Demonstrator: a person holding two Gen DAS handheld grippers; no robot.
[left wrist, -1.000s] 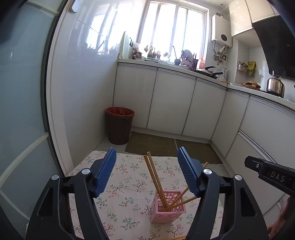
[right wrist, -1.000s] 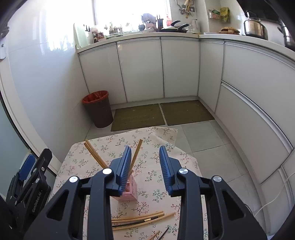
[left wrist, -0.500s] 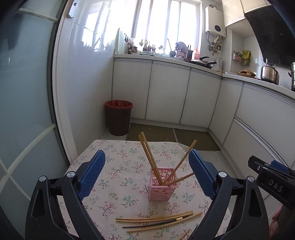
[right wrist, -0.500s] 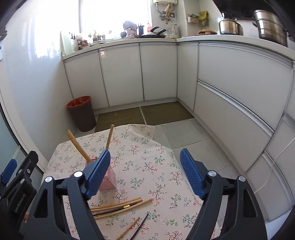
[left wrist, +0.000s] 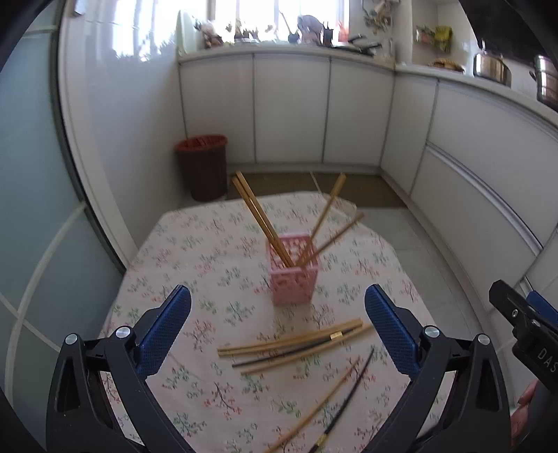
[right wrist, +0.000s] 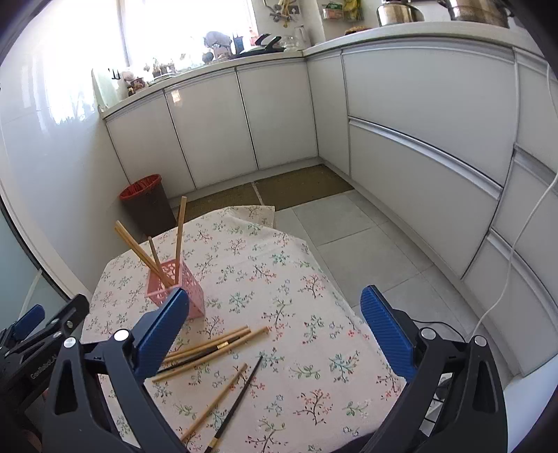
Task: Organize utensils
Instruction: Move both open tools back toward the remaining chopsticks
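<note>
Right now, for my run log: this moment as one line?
left claw: open, empty | right claw: open, empty | holder: four chopsticks inside | loose chopsticks: on tablecloth

Both grippers were drawn back from the pink holder (left wrist: 292, 275). The right gripper (right wrist: 277, 329), nearly closed earlier, was opened wide; the left gripper (left wrist: 278, 329) was spread wider. The loose chopsticks (left wrist: 293, 343) were brought fully into view.

Sunlit white kitchen
White cabinets (left wrist: 289, 108) curve ahead under a bright window (left wrist: 279, 14); brown bin (left wrist: 204, 165) on grey floor (right wrist: 348, 226).
</note>
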